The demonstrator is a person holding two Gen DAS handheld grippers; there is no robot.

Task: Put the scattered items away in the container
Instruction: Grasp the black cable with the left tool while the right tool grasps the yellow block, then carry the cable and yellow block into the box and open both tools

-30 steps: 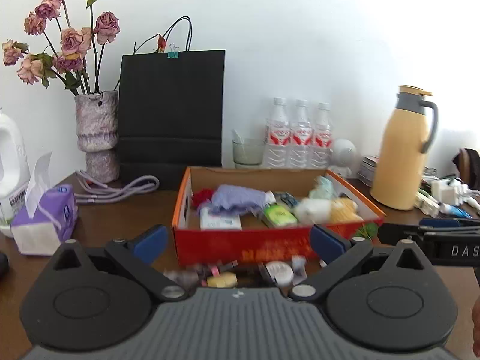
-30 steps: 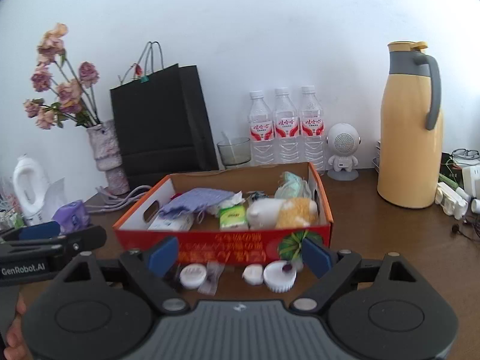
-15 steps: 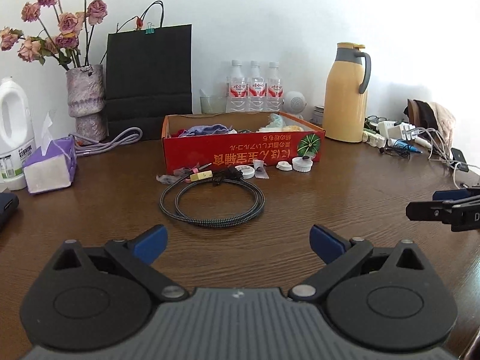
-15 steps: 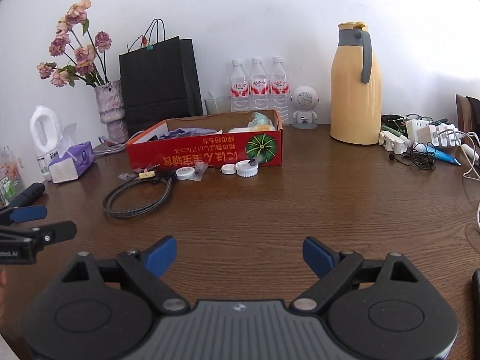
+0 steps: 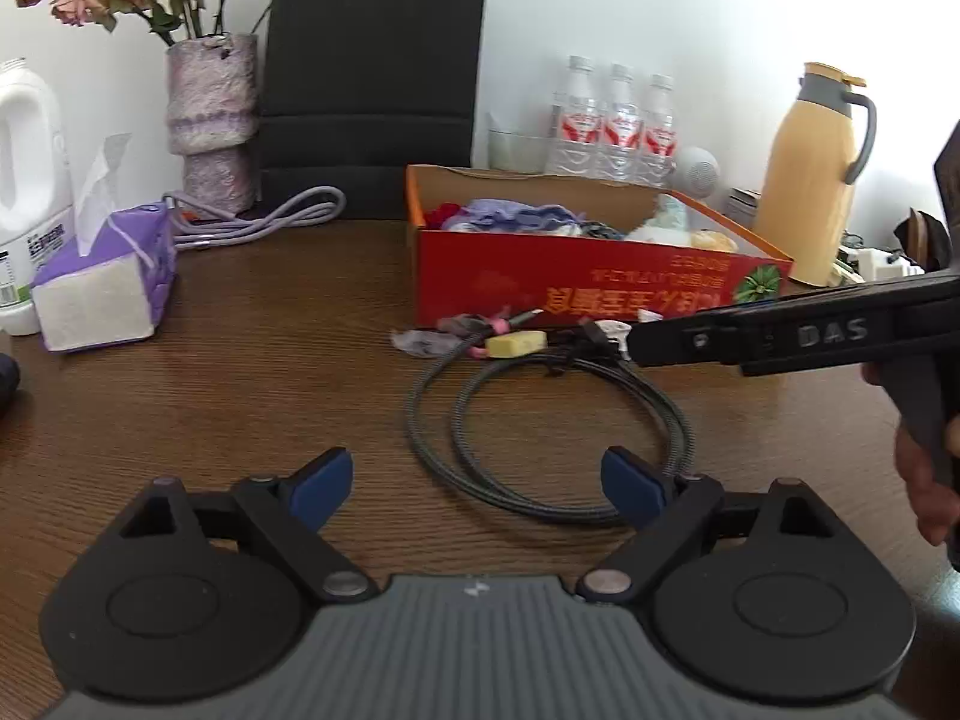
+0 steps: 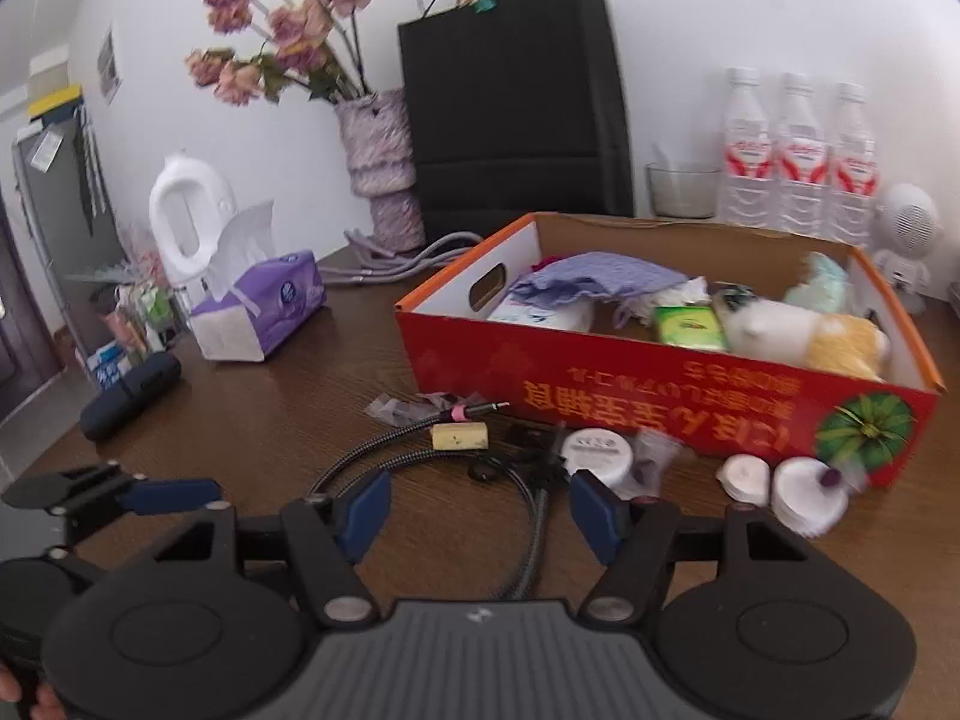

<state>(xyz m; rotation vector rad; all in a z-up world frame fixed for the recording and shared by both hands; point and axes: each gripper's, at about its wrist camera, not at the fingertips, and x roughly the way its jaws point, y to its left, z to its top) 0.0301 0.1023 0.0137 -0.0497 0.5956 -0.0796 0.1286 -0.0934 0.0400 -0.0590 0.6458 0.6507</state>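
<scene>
A red cardboard box (image 5: 576, 288) (image 6: 630, 372) holds cloths and packets. In front of it lie a coiled braided cable (image 5: 540, 414) (image 6: 384, 450), a yellow eraser (image 5: 516, 343) (image 6: 459, 435), crumpled wrappers (image 6: 390, 405), a white round tin (image 6: 597, 450) and two white caps (image 6: 807, 489). My left gripper (image 5: 477, 483) is open and empty, just before the cable coil. My right gripper (image 6: 480, 507) is open and empty, low over the cable near the tin; it shows from the side in the left wrist view (image 5: 780, 336).
A purple tissue box (image 5: 102, 282) (image 6: 264, 306), a white jug (image 6: 189, 222), a vase of dried roses (image 5: 213, 126), a black paper bag (image 5: 372, 78), three water bottles (image 5: 618, 120), a yellow thermos (image 5: 816, 174) and a dark case (image 6: 129, 393) ring the table.
Both grippers have moved forward from far back on the table toward the items in front of the box. The right gripper swung left over the cable. Both stay open.
</scene>
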